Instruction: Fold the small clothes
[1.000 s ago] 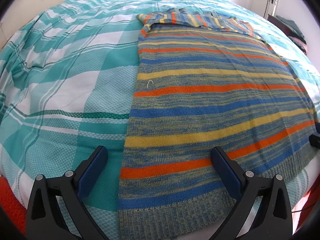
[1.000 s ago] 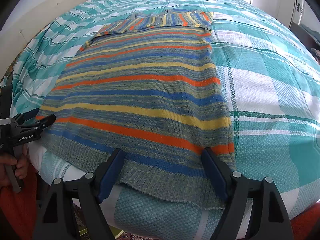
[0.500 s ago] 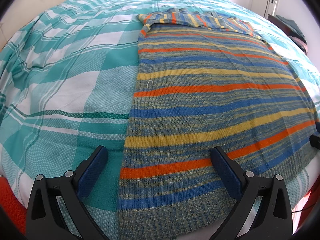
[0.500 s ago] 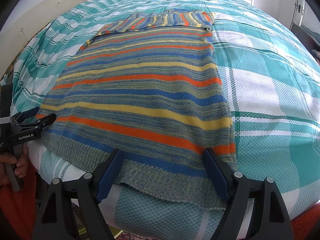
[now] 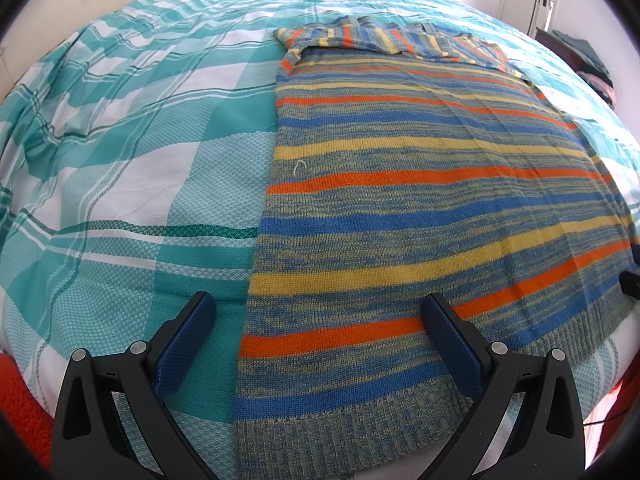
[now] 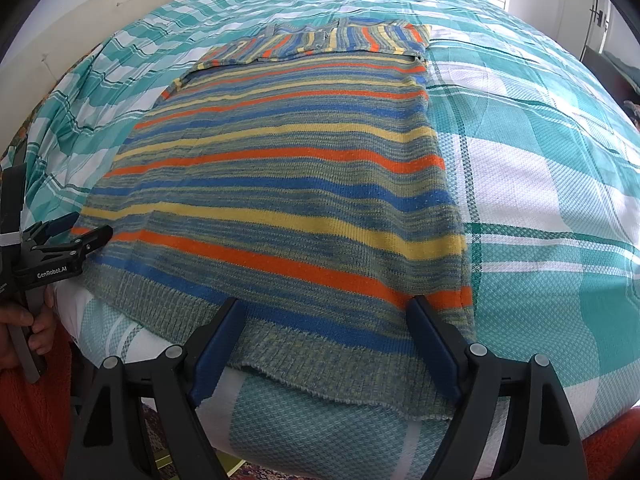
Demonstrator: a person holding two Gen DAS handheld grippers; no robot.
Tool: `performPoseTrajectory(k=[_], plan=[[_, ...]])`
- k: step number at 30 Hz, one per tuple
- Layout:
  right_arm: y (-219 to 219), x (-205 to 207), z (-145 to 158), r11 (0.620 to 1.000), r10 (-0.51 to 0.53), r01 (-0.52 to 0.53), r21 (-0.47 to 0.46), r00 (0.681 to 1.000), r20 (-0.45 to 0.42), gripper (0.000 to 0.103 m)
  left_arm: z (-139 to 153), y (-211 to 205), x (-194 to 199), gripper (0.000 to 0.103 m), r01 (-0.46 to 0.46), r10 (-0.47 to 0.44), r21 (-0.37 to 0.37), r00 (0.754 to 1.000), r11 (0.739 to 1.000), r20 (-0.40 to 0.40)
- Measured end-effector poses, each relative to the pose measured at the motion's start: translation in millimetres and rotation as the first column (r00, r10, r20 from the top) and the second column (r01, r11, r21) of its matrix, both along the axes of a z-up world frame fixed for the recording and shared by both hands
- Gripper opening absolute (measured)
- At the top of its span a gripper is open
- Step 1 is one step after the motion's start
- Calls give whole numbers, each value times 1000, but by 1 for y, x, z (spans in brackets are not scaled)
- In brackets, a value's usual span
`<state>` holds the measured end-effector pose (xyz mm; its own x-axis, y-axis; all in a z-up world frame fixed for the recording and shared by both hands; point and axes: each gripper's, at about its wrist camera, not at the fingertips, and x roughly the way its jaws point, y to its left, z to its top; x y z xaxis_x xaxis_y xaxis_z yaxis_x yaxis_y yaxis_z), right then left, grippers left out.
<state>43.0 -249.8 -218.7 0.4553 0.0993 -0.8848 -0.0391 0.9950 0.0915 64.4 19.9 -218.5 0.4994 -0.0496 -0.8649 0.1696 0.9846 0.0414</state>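
Striped knit sweater (image 5: 420, 208) spread flat on the bed (image 5: 120, 152), ribbed hem at the near edge, sleeves folded across the far end. Stripes in orange, blue, yellow and a mottled grey-green. Small loose white thread (image 5: 299, 167) lying on the knit near its left side.

Teal-and-white checked bedspread (image 6: 540, 184) under the sweater, bare on both sides of it. Hem drooping slightly over the near edge of the bed in the right wrist view.

Left gripper (image 5: 320, 320) low over the near edge, at the sweater's left hem corner; fingers spread wide, nothing between the pads. Left finger (image 5: 184, 344) over bare bedspread, right finger (image 5: 450, 344) over the knit. Contact with fabric not clear.

Right gripper (image 6: 326, 328) at the sweater's right hem corner, fingers likewise wide apart, straddling the ribbed hem; both blue pads (image 6: 216, 344) over or just against the ribbing, not pinching it.

Left gripper also seen from the right wrist view (image 6: 74, 236) at the left hem corner, tips apart, held by a hand (image 6: 24, 332).

Pile of clothes (image 5: 588, 60) off the far right edge of the bed. Pale headboard (image 6: 80, 20) along the far left edge. Red fabric (image 6: 36, 420) below the near edge.
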Motion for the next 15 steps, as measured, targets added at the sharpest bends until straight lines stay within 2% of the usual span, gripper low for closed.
performPoseTrajectory(k=[15], plan=[[2, -3, 0, 1000, 8, -8, -8, 1000, 4, 85, 1, 1, 1, 103, 3, -3, 5, 1000, 1000, -2]])
